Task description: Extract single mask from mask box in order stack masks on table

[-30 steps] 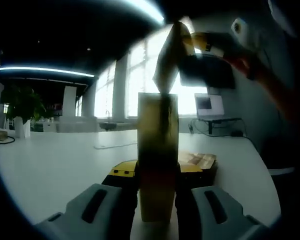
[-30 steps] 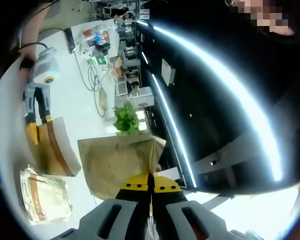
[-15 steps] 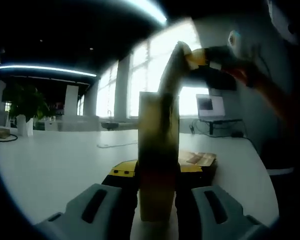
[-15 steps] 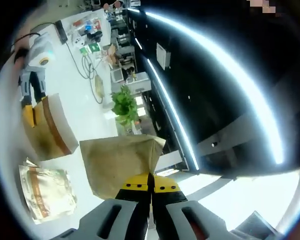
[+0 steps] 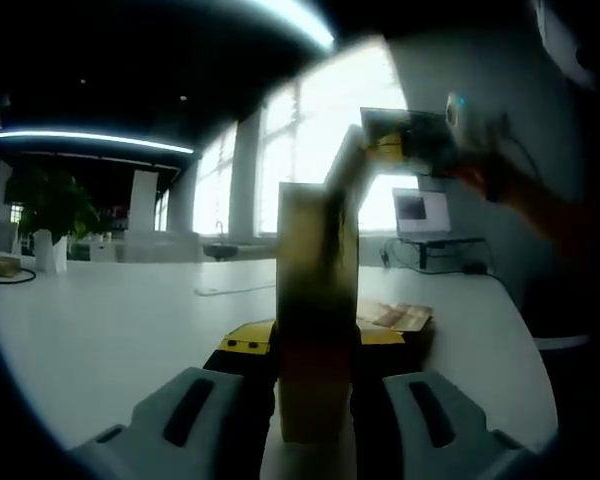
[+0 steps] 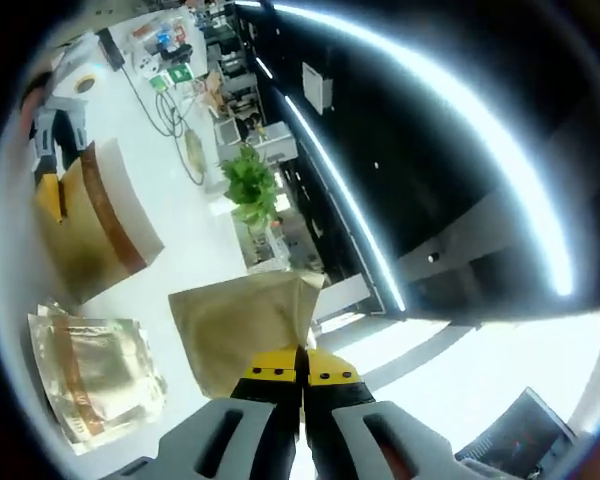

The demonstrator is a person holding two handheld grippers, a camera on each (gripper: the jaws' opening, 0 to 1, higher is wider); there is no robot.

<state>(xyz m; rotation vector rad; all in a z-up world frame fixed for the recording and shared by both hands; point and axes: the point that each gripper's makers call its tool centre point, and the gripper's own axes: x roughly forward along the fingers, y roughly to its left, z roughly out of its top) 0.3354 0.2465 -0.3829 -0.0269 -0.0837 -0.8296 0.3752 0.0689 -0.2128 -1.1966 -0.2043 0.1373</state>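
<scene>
Left gripper (image 5: pixel 315 385): fingers closed on the upright mask box (image 5: pixel 317 300), steadying it on the white desk (image 5: pixel 110 320).

Right gripper (image 6: pixel 302 375): fingers pressed together on the edge of one packaged mask (image 6: pixel 245 325), which is clear of the box and held in the air ahead of the fingers.

Stack of masks (image 6: pixel 100 375) already lies on the desk, left of the right fingers.

Assessment: extraction complete for this piece; placement on the stack outstanding. Whether the box still holds more cannot be told.
</scene>
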